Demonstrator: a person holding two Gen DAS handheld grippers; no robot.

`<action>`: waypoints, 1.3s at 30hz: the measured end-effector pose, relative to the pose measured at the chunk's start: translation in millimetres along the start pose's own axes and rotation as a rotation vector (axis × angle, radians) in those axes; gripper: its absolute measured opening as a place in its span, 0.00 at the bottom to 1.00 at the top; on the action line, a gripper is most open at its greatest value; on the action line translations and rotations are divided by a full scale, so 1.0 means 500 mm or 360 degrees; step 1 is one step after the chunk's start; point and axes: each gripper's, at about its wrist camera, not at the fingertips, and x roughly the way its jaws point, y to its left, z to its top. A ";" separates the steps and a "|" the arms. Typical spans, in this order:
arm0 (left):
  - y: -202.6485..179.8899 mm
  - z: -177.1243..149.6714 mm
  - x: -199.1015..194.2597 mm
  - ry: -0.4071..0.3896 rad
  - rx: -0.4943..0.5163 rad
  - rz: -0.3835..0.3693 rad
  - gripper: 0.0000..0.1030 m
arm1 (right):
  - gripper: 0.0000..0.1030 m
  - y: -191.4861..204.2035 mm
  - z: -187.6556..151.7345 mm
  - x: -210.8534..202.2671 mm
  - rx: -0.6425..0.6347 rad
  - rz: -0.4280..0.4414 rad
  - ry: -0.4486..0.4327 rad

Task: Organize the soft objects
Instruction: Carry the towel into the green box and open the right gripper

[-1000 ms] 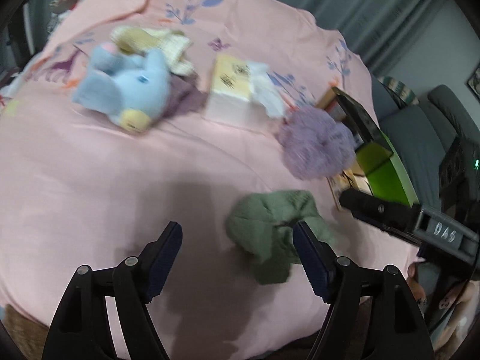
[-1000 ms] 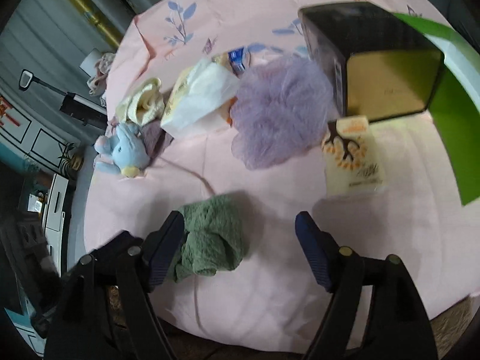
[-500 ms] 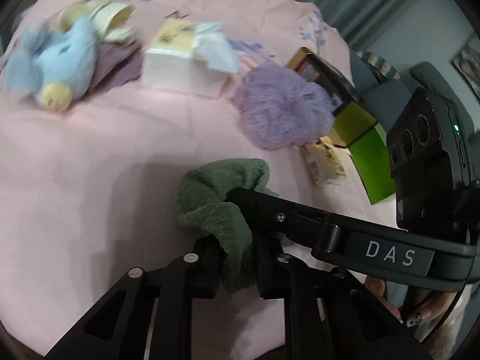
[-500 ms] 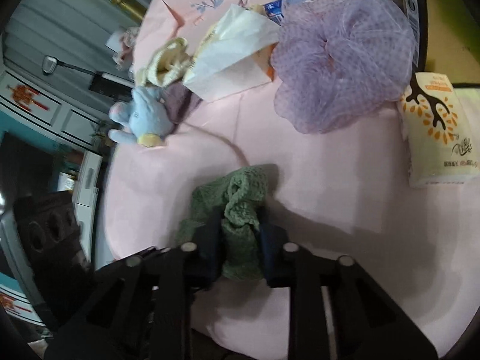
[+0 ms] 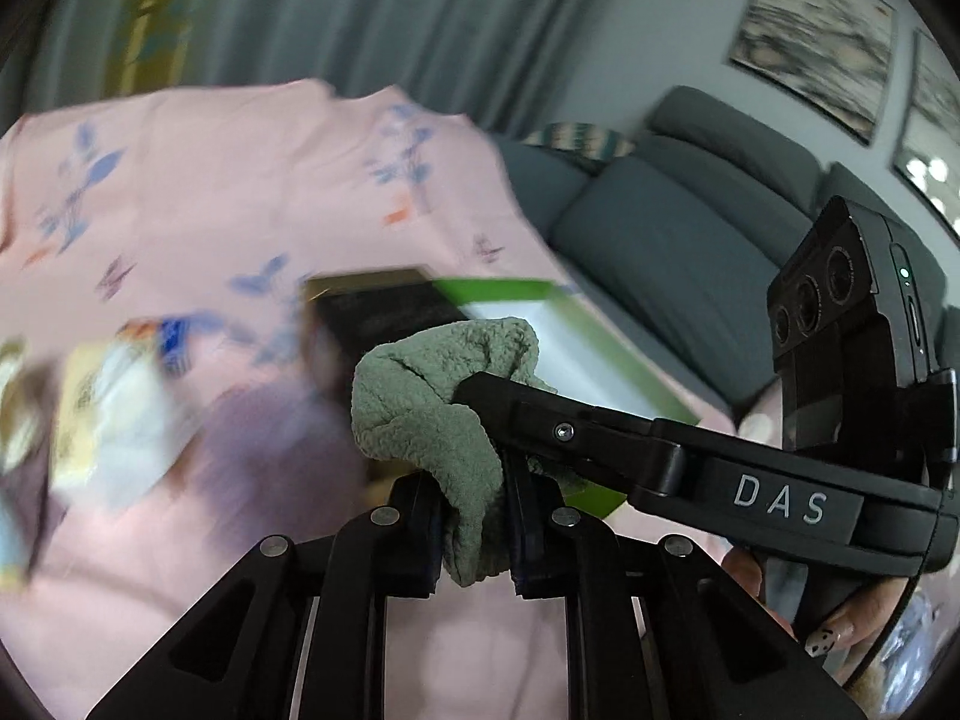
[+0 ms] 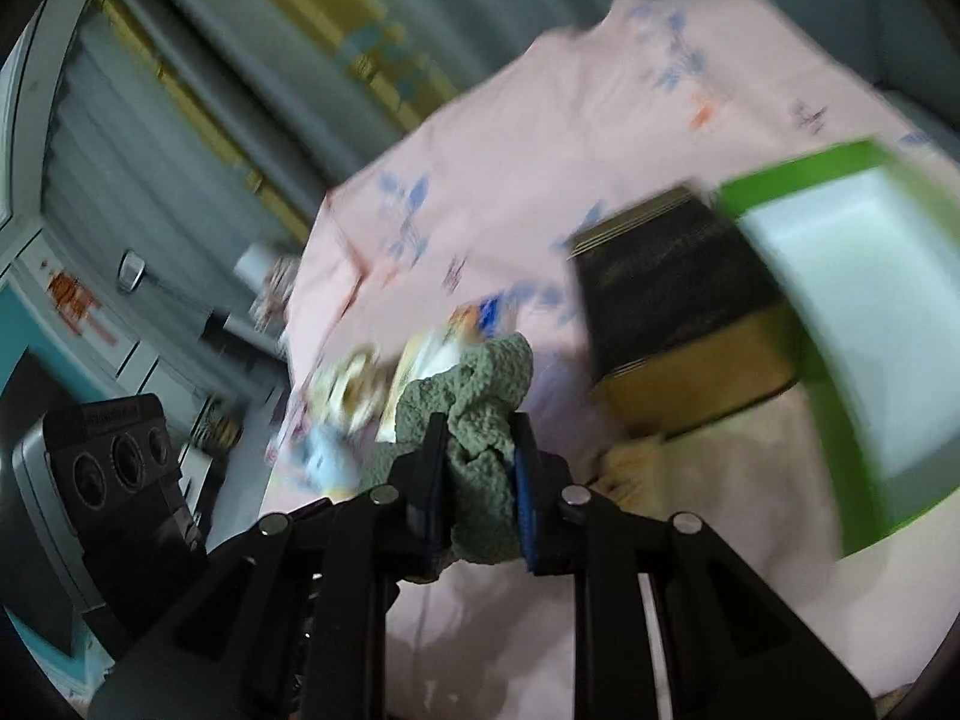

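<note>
Gripping green towel [image 5: 420, 414] with left gripper [image 5: 474, 528] and right gripper [image 6: 480, 480] — both sets of jaws clenched on it, holding it clear above pink-clothed bench [image 5: 198, 192]. Lying beyond — black box [image 6: 672, 288], green tray [image 6: 840, 312], blurred purple puff [image 5: 270, 456], tissue pack [image 5: 120, 420]. Right gripper crossing left view, hiding tray's near edge.
</note>
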 end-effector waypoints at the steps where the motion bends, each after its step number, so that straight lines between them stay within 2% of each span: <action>1: -0.018 0.015 0.018 0.0000 0.0033 -0.0032 0.15 | 0.19 -0.014 0.011 -0.016 0.0010 -0.0034 -0.0041; 7: -0.111 0.066 0.123 0.0031 0.0187 -0.0201 0.15 | 0.21 -0.113 0.057 -0.091 0.0119 -0.0240 -0.0264; 11: -0.162 0.070 0.198 0.0118 0.0245 -0.0278 0.15 | 0.21 -0.175 0.061 -0.111 0.0217 -0.0361 -0.0319; 16: -0.190 0.069 0.274 0.0222 0.0268 -0.0282 0.15 | 0.21 -0.251 0.054 -0.113 0.0337 -0.0467 -0.0333; 21: -0.198 0.052 0.302 0.0268 0.0298 -0.0253 0.15 | 0.22 -0.285 0.043 -0.107 0.0399 -0.0519 -0.0308; 22: -0.196 0.052 0.308 0.0281 0.0294 -0.0243 0.19 | 0.26 -0.288 0.042 -0.105 0.0408 -0.0537 -0.0303; 24: -0.193 0.052 0.309 0.0307 0.0282 -0.0224 0.27 | 0.42 -0.291 0.041 -0.105 0.0415 -0.0581 -0.0305; 25: -0.191 0.052 0.307 0.0311 0.0276 -0.0219 0.38 | 0.54 -0.292 0.041 -0.107 0.0412 -0.0598 -0.0313; 26: -0.188 0.052 0.301 0.0312 0.0276 -0.0212 0.54 | 0.58 -0.287 0.043 -0.109 0.0399 -0.0614 -0.0326; 28: -0.184 0.052 0.286 0.0296 0.0275 -0.0170 0.73 | 0.62 -0.279 0.042 -0.120 0.0392 -0.0609 -0.0354; 29: -0.180 0.053 0.271 0.0267 0.0268 -0.0148 0.76 | 0.70 -0.274 0.040 -0.125 0.0385 -0.0607 -0.0362; 31: -0.172 0.056 0.245 0.0232 0.0261 -0.0151 0.77 | 0.78 -0.261 0.039 -0.133 0.0368 -0.0628 -0.0380; 33: -0.162 0.059 0.217 0.0211 0.0248 -0.0147 0.80 | 0.79 -0.239 0.038 -0.141 0.0331 -0.0655 -0.0386; 36: -0.135 0.060 0.161 0.0153 0.0218 -0.0079 0.81 | 0.80 -0.201 0.034 -0.151 0.0268 -0.0649 -0.0391; 39: -0.095 0.058 0.106 0.0116 0.0158 0.0013 0.82 | 0.91 -0.159 0.029 -0.158 0.0211 -0.0608 -0.0400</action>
